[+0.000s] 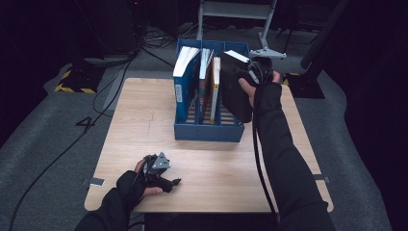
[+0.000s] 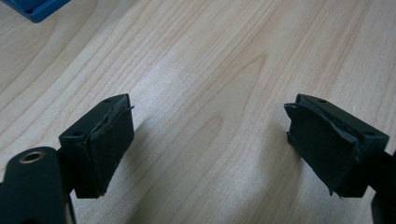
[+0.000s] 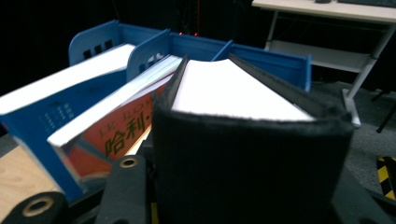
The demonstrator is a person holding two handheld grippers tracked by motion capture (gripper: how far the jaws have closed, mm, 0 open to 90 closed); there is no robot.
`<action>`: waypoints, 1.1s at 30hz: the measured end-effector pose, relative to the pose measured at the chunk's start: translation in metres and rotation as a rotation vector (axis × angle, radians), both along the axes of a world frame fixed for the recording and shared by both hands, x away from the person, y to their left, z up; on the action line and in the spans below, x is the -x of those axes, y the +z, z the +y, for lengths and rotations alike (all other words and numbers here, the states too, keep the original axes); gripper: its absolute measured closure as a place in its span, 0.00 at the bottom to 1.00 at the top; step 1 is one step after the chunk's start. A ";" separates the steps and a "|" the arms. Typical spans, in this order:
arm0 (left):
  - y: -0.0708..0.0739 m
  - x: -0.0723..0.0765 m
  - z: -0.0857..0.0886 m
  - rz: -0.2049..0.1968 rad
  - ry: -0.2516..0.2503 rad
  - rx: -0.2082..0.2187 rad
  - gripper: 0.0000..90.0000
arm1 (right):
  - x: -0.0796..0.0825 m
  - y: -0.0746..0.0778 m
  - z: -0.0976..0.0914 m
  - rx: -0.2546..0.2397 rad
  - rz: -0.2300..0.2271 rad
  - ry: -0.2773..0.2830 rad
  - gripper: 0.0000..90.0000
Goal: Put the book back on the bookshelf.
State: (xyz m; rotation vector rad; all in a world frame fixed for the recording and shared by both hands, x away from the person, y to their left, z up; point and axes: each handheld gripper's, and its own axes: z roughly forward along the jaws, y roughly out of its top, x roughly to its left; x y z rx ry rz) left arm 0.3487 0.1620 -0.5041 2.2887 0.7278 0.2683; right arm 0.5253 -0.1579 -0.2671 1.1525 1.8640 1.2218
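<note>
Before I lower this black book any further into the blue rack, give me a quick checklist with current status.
1. Right gripper clamped on black book: ok.
2. Book lined up with the right-hand slot of the blue rack: cannot tell.
3. Neighbouring orange book clear of the black one: not ok, it leans against it.
4. Left gripper open, holding nothing, resting on the table: ok.
5. Left gripper away from the rack: ok.
</note>
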 end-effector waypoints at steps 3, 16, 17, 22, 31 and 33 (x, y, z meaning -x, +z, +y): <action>0.000 0.000 0.000 0.000 0.000 -0.001 0.16 | 0.002 -0.004 -0.001 0.001 0.003 -0.006 0.59; 0.000 -0.001 -0.001 0.004 -0.001 0.003 0.16 | 0.000 -0.007 -0.013 -0.022 -0.005 -0.064 0.59; 0.000 -0.001 -0.001 0.004 -0.001 0.003 0.15 | 0.000 -0.007 -0.013 -0.022 -0.005 -0.064 0.59; 0.000 -0.001 -0.002 0.000 0.000 -0.004 0.15 | -0.014 -0.008 -0.010 -0.039 0.010 -0.081 0.59; 0.000 -0.001 -0.002 0.001 -0.007 -0.004 0.15 | -0.035 -0.015 0.002 -0.054 0.009 -0.125 0.59; 0.000 -0.002 -0.003 0.003 -0.011 -0.001 0.15 | -0.039 -0.019 0.004 -0.053 0.012 -0.135 0.59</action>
